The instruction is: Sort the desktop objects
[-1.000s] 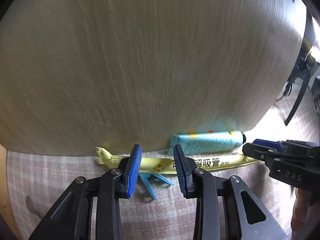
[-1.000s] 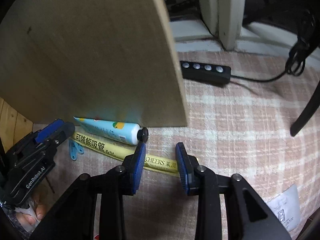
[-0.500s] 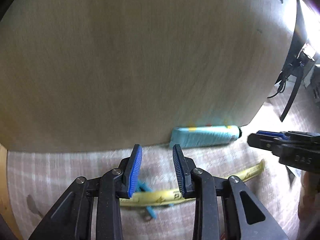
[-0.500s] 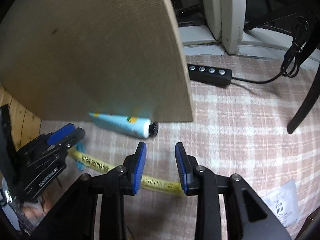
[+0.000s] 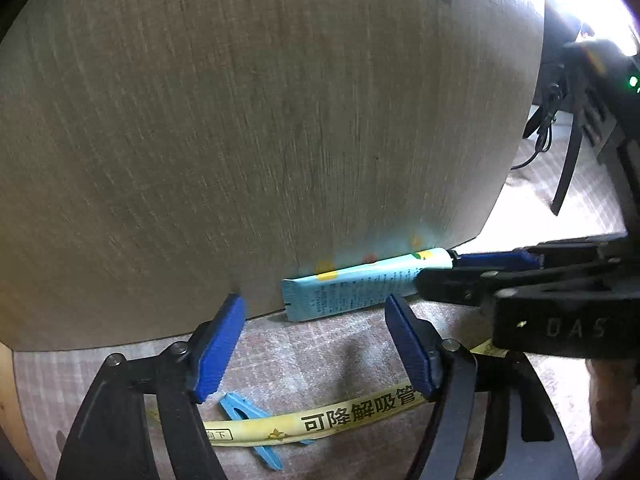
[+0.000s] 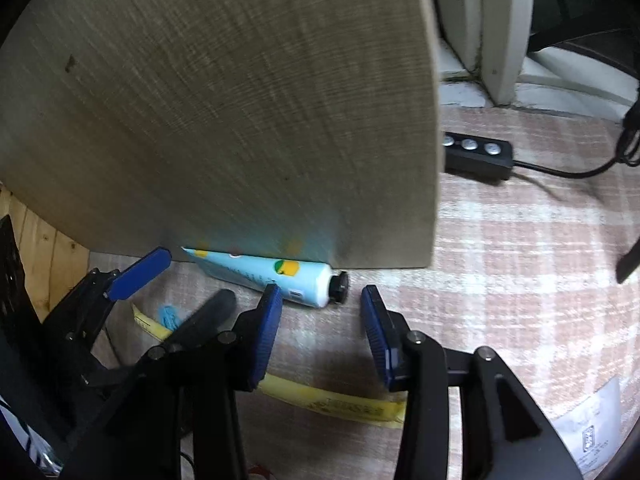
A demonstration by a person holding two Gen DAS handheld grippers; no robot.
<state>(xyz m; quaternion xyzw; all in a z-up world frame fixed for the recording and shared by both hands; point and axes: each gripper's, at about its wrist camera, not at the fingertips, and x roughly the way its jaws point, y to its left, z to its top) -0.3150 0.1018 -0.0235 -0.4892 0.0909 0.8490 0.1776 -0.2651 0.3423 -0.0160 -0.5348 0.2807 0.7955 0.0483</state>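
Note:
A light blue tube (image 5: pixel 352 288) with a black cap lies on the plaid cloth against the foot of a wooden board (image 5: pixel 260 120). It also shows in the right wrist view (image 6: pixel 272 276). A yellow straw packet (image 5: pixel 320 420) and a blue clip (image 5: pixel 248 432) lie nearer to me. My left gripper (image 5: pixel 316 344) is open just short of the tube's flat end. My right gripper (image 6: pixel 320 320) is open with its jaws either side of the cap end (image 6: pixel 339 286). Neither gripper holds anything.
A black power strip (image 6: pixel 478 156) with its cable lies behind the board on the plaid cloth (image 6: pixel 520 260). A white paper label (image 6: pixel 588 436) lies at the lower right. Wooden planks (image 6: pixel 44 252) stand at the left. Dark chair legs (image 5: pixel 568 168) stand at the far right.
Both grippers have opened wider and moved forward to the tube. The yellow straw packet now lies lower in both views, behind the fingertips.

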